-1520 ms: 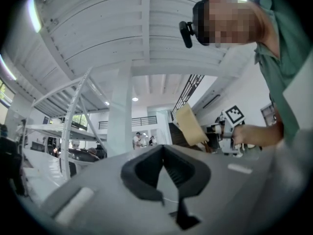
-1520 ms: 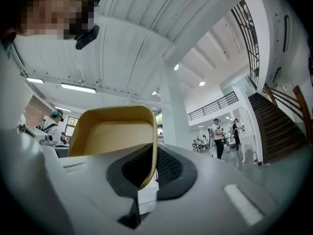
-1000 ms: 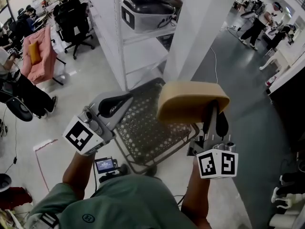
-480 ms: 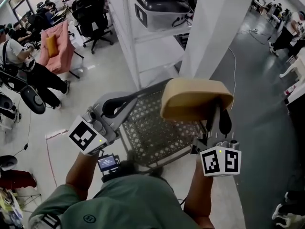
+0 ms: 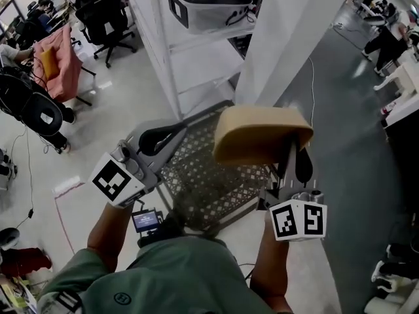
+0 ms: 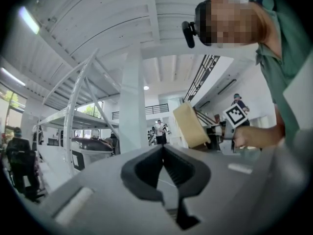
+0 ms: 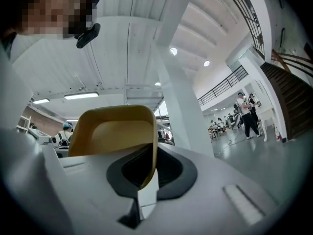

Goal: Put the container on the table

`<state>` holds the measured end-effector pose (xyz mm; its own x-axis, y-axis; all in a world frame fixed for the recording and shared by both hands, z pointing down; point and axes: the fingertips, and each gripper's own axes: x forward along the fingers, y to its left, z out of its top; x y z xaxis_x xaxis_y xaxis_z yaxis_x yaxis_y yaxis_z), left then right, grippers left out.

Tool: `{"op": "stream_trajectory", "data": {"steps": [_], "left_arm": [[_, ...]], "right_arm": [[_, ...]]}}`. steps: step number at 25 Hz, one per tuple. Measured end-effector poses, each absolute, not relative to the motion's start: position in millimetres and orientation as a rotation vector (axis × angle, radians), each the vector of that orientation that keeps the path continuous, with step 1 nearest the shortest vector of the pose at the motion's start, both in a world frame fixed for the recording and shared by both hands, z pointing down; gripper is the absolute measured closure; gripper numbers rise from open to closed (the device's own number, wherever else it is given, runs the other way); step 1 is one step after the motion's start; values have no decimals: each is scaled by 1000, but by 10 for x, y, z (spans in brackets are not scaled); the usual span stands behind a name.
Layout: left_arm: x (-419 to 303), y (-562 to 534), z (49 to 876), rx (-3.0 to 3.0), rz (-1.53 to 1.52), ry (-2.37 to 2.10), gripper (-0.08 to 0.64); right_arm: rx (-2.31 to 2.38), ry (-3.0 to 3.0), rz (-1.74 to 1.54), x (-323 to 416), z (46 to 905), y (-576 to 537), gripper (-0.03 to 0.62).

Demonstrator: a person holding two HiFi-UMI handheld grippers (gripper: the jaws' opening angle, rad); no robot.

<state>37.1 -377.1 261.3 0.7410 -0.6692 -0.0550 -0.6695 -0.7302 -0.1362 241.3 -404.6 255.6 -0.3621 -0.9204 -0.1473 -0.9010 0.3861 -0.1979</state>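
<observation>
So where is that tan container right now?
Right of centre in the head view, the container is pinched by the right gripper, above the wire cart.

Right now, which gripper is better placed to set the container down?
The right gripper: its jaws are shut on the rim of the container. The left gripper is shut, empty, apart from it.

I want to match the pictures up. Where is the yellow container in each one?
Head view: container right of the middle, over the wire cart.
Left gripper view: container right of centre, tilted.
Right gripper view: container centre left, its wall pinched by the right gripper.
Shared landmark: the white pillar.
</observation>
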Motion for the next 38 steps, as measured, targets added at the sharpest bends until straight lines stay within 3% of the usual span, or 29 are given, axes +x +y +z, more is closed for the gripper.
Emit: {"op": "stream_trajectory", "data": {"steps": [17,38], "left_arm": [[64,-5065,3288,-2922,-31,1076,557],[-300,-5768,4768,-3030,-154,1212,557]], "right_arm": [[-1756,2449,-310,2137,3374,-5291,584],[-1879,2537,-648,1927,5228,-6270,584]]}}
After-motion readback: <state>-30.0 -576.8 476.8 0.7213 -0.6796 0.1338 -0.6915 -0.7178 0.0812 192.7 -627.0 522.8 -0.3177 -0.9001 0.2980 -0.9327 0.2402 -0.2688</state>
